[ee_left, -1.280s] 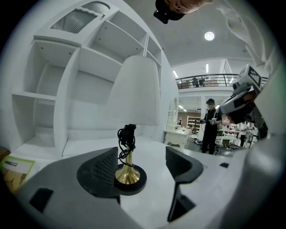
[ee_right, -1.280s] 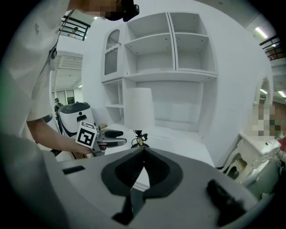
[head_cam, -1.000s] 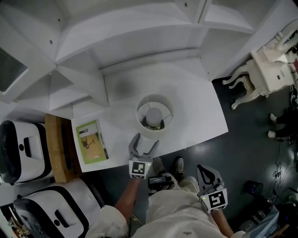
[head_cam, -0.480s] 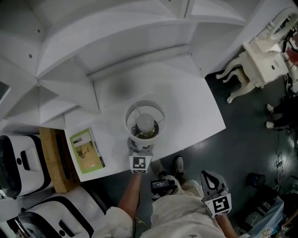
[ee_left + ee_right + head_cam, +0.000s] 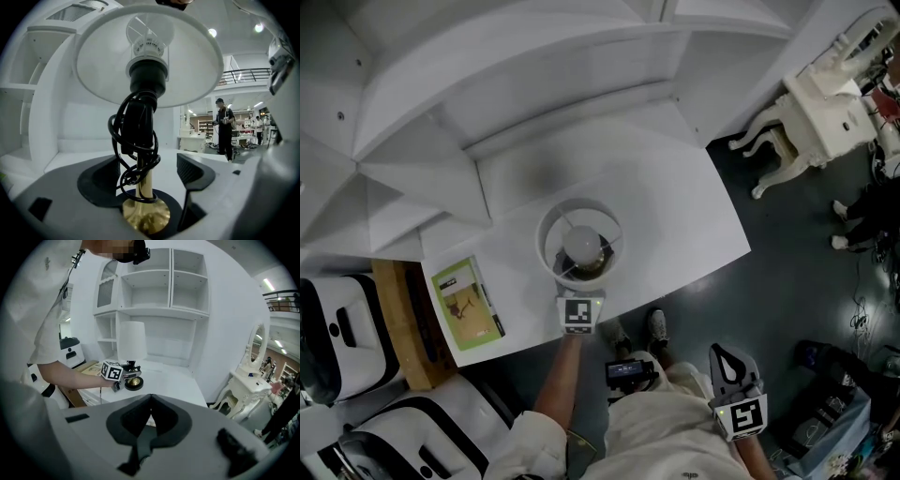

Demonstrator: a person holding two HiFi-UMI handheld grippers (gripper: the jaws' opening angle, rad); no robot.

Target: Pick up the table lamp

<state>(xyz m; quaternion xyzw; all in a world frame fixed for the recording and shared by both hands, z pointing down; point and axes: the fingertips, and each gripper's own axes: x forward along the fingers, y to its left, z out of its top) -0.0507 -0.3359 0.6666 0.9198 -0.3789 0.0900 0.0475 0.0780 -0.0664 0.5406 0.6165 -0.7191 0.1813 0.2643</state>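
Near the front edge of the desk stood the lamp, upright. The left gripper sat with its jaws apart either side of the brass stem, clamping nothing. Danger: a black cord coiled loosely round that stem, so the jaws could close on cord and slip. With the wide shade up top, a low hold might let it tilt. The right gripper hung off the desk, closed and empty. From above the shade hid the jaws and base, and the cord's plug end couldn't be found.
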